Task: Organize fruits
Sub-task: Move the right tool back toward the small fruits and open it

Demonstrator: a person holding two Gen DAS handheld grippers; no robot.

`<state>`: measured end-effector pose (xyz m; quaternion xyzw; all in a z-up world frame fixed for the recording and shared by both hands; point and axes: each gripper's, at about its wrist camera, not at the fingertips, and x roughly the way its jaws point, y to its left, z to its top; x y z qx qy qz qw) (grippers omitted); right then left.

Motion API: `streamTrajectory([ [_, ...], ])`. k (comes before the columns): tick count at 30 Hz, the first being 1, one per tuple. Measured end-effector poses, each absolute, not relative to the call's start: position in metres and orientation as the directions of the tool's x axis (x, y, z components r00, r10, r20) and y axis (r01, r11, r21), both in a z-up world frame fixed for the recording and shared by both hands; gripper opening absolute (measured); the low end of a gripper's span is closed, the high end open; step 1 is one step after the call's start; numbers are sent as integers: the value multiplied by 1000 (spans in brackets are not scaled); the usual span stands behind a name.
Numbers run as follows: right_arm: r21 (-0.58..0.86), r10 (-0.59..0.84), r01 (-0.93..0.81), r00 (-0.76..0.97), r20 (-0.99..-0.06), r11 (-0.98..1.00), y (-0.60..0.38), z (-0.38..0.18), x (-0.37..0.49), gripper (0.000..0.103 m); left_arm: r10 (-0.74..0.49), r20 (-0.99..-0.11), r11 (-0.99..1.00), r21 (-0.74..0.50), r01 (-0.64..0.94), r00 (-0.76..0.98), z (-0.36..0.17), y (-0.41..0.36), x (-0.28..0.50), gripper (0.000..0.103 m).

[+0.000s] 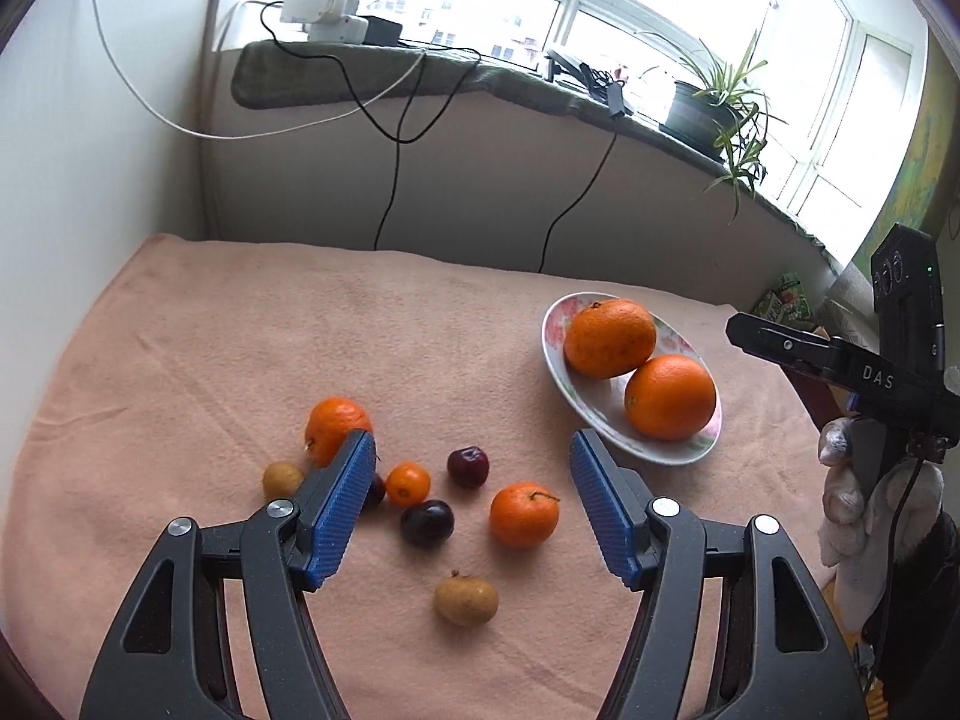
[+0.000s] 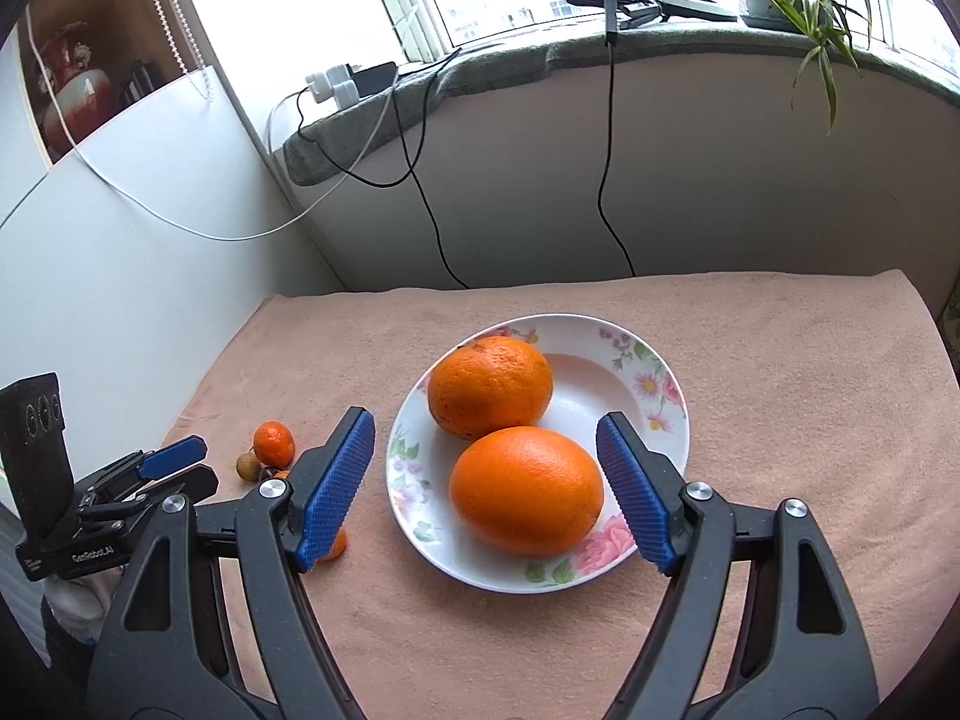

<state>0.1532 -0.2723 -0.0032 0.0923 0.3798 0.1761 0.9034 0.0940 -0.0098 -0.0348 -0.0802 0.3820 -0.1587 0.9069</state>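
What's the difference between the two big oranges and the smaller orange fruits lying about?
The two big oranges sit together on the flowered plate, touching; the three small orange fruits lie apart on the pink cloth, off the plate. The big ones look clearly larger. One small fruit shows a thin stem; the big ones don't. All are round and orange.

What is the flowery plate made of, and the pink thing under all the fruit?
The plate looks like glazed ceramic or porcelain: white, smooth and shiny, with printed pink flowers on its rim, though glossy plastic can't be ruled out. The pink cover looks like a soft towel or fleece cloth: matte, fuzzy, with gentle creases.
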Motion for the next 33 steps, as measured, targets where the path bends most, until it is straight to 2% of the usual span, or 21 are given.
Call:
streamTrajectory([
  [6, 283, 456, -363, 615, -643, 888, -234, -9, 128, 79, -352, -683, 934, -296, 199, 640, -53, -2, 71, 67],
  [12, 241, 475, -433, 589, -654, 869, -199, -20, 111, 79, -346, -698, 937, -295, 189, 627, -70, -4, 57, 57],
  [15, 246, 485, -449, 562, -670, 859, -187, -31, 108, 68, -366, -706, 930, -311, 198, 606, -78, -6, 55, 51],
  [20, 260, 484, -443, 528, -698, 858, -178, -49, 113, 62, -380, -711, 924, -325, 202, 592, -85, -9, 55, 49],
  [22, 263, 479, -437, 515, -711, 860, -175, -56, 116, 55, -393, -712, 918, -338, 206, 582, -88, -10, 55, 44],
  [33, 261, 478, -452, 476, -738, 853, -162, -73, 123, 53, -378, -727, 925, -313, 214, 573, -94, -19, 56, 40],
])
